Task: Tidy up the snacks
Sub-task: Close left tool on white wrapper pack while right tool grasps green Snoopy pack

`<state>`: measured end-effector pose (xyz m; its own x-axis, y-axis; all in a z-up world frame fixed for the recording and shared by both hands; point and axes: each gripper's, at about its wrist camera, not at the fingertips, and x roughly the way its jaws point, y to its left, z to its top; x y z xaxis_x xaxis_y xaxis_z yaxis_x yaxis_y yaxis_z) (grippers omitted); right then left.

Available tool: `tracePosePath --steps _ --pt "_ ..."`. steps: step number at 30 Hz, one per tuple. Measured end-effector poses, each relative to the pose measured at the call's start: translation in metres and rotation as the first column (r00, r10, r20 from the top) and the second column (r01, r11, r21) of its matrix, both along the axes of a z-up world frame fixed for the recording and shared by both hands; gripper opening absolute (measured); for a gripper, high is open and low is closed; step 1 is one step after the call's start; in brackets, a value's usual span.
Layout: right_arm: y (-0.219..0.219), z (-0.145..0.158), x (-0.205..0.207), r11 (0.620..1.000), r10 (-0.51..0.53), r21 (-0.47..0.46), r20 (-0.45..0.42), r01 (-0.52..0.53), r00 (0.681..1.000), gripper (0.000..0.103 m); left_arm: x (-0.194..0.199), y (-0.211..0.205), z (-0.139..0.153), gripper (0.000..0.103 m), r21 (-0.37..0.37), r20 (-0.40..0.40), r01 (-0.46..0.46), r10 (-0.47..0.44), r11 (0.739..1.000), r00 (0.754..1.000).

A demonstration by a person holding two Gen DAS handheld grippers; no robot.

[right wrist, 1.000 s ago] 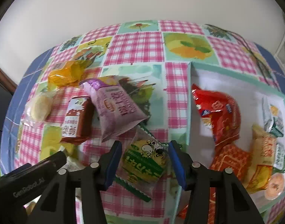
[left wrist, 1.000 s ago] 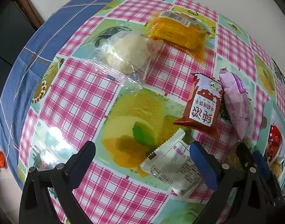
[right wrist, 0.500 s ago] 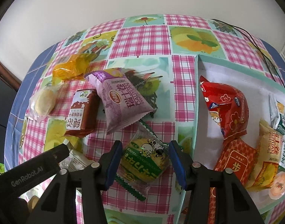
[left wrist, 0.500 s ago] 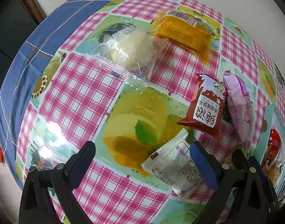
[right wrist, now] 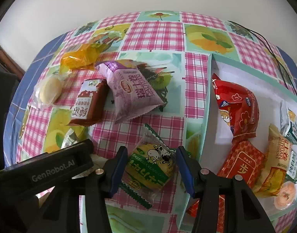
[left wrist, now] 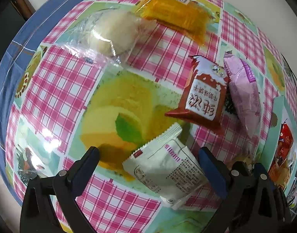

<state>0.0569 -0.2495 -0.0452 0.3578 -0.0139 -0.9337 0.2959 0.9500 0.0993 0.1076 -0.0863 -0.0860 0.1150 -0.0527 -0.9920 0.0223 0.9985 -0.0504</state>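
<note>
Lower now, my left gripper (left wrist: 148, 167) hangs spread wide over the white snack packet (left wrist: 165, 169) on the counter (left wrist: 57, 89), while my right gripper (right wrist: 151, 168) brackets the green cow-print packet (right wrist: 150, 165), pads not visibly pressing, beside the tray (right wrist: 205, 104), brown packet (left wrist: 204, 95) crowding far right.

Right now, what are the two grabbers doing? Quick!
Left gripper: open, white packet between its fingers, not gripped.
Right gripper: fingers around the green cow snack; grip cannot be told.
</note>
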Motion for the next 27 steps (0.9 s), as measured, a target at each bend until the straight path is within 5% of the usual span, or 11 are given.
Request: tracePosePath --steps 17,25,27 --pt "0.021 -0.004 -0.025 1.000 0.024 0.006 -0.052 -0.023 0.998 0.056 -0.027 0.013 -0.011 0.098 0.060 0.001 0.037 -0.037 0.998 0.999" --pt "0.022 0.001 -0.037 0.999 -0.020 0.042 -0.058 0.022 0.998 0.060 -0.024 0.000 0.003 0.057 0.046 0.041 0.110 -0.112 0.993 0.993" --pt "0.019 0.002 -0.040 0.998 -0.029 0.051 -0.063 0.032 0.998 0.059 -0.024 -0.002 0.006 0.056 0.042 0.043 0.117 -0.119 0.992 0.992"
